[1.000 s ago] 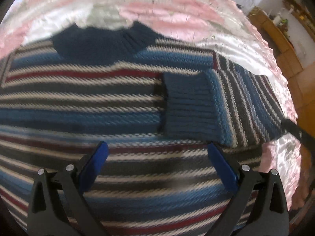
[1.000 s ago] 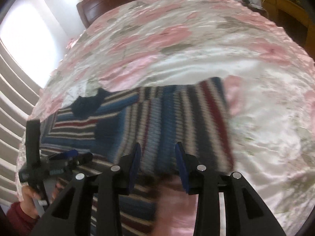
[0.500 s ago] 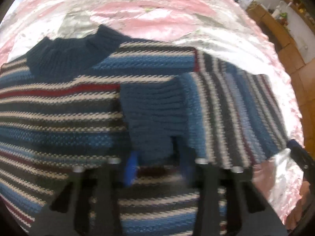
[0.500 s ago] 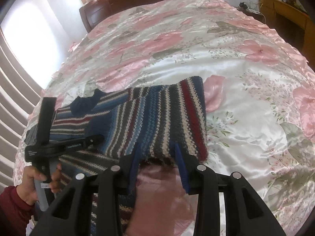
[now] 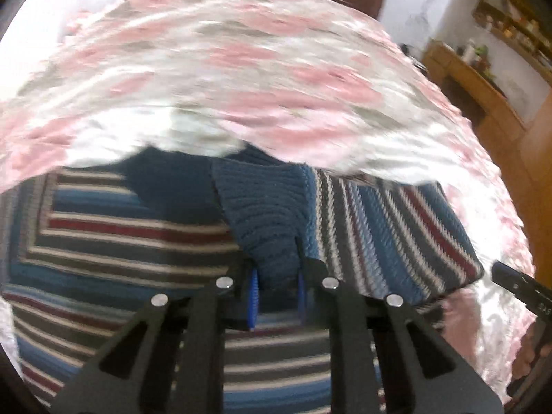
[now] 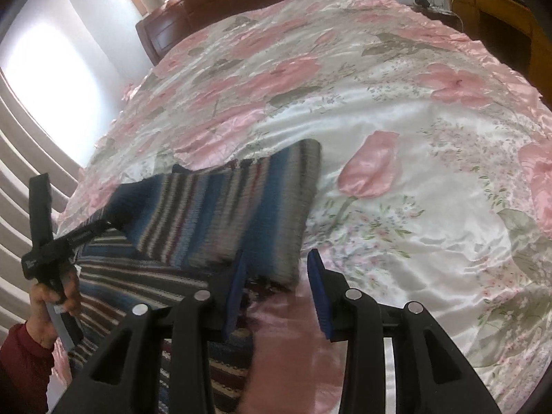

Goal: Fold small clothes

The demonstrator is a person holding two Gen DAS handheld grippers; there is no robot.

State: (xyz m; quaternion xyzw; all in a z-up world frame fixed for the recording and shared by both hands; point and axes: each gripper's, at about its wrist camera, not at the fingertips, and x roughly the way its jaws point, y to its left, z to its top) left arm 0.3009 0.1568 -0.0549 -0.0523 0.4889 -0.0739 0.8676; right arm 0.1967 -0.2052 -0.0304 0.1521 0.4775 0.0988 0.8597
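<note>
- Knitwear fills the left wrist view: a striped sweater [image 5: 114,241] lies on the floral satin bedspread [image 5: 262,69], and the left gripper [image 5: 276,293] has its blue pads pinched on the ribbed navy cuff [image 5: 265,220] of the sleeve crossing the body. The thick, soft knit looks light and floppy; the denser rib is the firmer place to hold.
- Seen from the right wrist, the right gripper [image 6: 276,289] stands with fingers apart at the sleeve's shoulder fold [image 6: 241,214], though blur hides any contact. Slick satin may let the garment slide.
</note>
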